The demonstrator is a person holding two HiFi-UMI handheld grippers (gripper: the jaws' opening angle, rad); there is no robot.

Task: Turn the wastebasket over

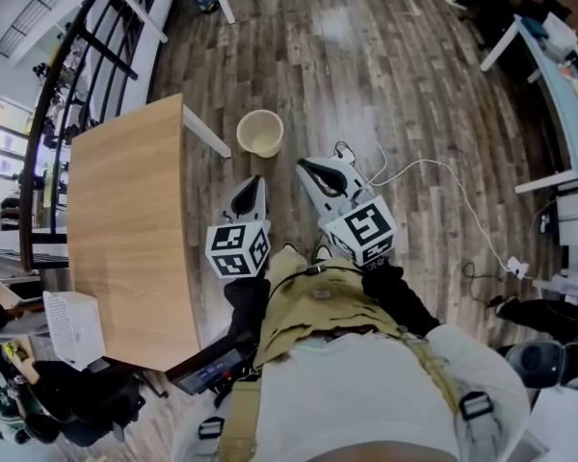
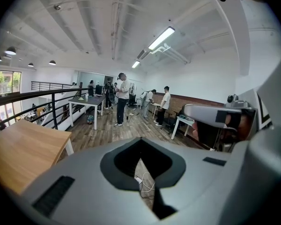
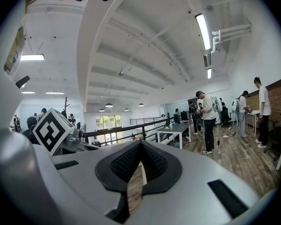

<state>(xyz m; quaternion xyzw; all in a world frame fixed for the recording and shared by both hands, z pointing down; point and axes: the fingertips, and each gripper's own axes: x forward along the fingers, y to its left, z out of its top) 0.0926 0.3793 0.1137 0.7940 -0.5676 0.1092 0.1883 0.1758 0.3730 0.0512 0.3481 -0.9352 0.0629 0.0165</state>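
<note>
The wastebasket (image 1: pixel 259 133) is a cream round bin standing on the wood floor with its open mouth up, beside a table leg. My left gripper (image 1: pixel 255 182) hangs a little short of it, pointing towards it, jaws shut and empty. My right gripper (image 1: pixel 307 167) is to the bin's right, also short of it, jaws closed together with nothing between them. Neither gripper touches the bin. Only the room shows past the shut jaws of the left gripper (image 2: pixel 140 141) and the right gripper (image 3: pixel 140 142); the bin is not seen in either gripper view.
A wooden table (image 1: pixel 125 219) stands at the left, its white leg (image 1: pixel 207 133) close to the bin. A white cable (image 1: pixel 433 176) runs across the floor at the right to a plug (image 1: pixel 515 266). Several people (image 2: pixel 123 97) stand by desks far off. A railing (image 3: pixel 131 132) runs behind.
</note>
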